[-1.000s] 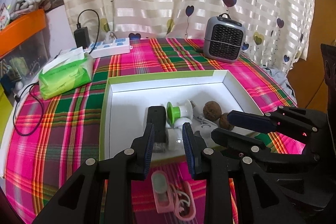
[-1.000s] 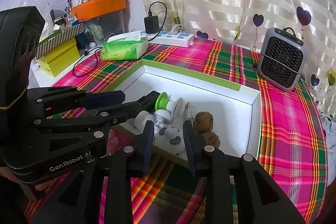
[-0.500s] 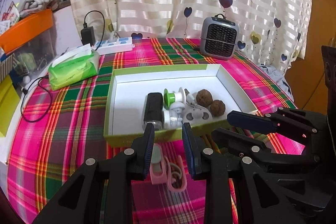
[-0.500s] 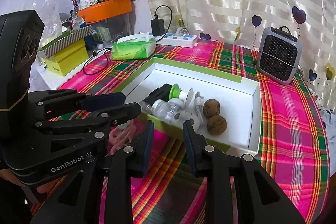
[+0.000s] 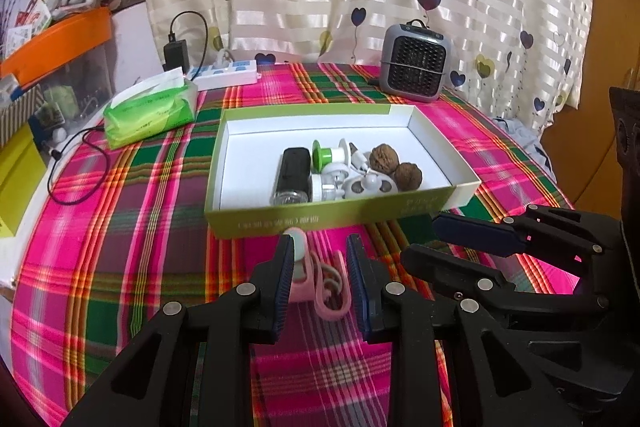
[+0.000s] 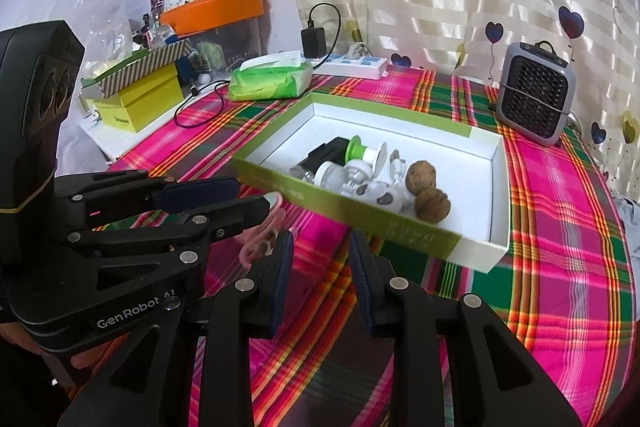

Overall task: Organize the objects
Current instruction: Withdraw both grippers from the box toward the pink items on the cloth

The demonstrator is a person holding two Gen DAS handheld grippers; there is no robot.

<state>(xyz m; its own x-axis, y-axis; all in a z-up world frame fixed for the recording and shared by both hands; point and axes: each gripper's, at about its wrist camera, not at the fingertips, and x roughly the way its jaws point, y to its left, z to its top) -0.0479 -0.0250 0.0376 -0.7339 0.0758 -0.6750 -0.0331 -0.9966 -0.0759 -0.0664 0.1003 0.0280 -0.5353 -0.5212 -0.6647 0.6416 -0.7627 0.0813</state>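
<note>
- Pink clip-like item (image 5: 320,279): lies on the plaid-covered surface (image 5: 120,227) just in front of the near wall of the green-and-white box (image 5: 320,217), outside it. It appears to be the only loose piece left on the cloth; what it is exactly cannot be told, as the tongs partly hide it.
- Box contents: a black cylinder (image 5: 294,175), a green-capped spool (image 5: 328,153), white fittings and two walnuts (image 5: 396,167) lie clustered toward the near right of the box floor. The left half of the floor is bare.
- Step in hand, as judged: pick up the pink item and place it in the box.
- Left tongs (image 5: 320,281): jaws partly apart and closing, with the pink item lying between them. In the left wrist view the left pad sits against or in front of the item's pale end; a firm pinch is not evident, so it is taken as not yet grasped.
- Right tongs (image 6: 320,273): jaws partly apart and released, nothing between them, hovering over bare cloth just beside the left tongs and near the box's front wall.
- Recommended handling: lower the left tongs so both pads bracket the item's solid body, not its thin looped ends, which look likely to flex and slip. Close fully before lifting.
- Clear the box's near wall on the way over, and set down on the bare left floor.
- Risk: the two tongs are close; keep the right one back.
</note>
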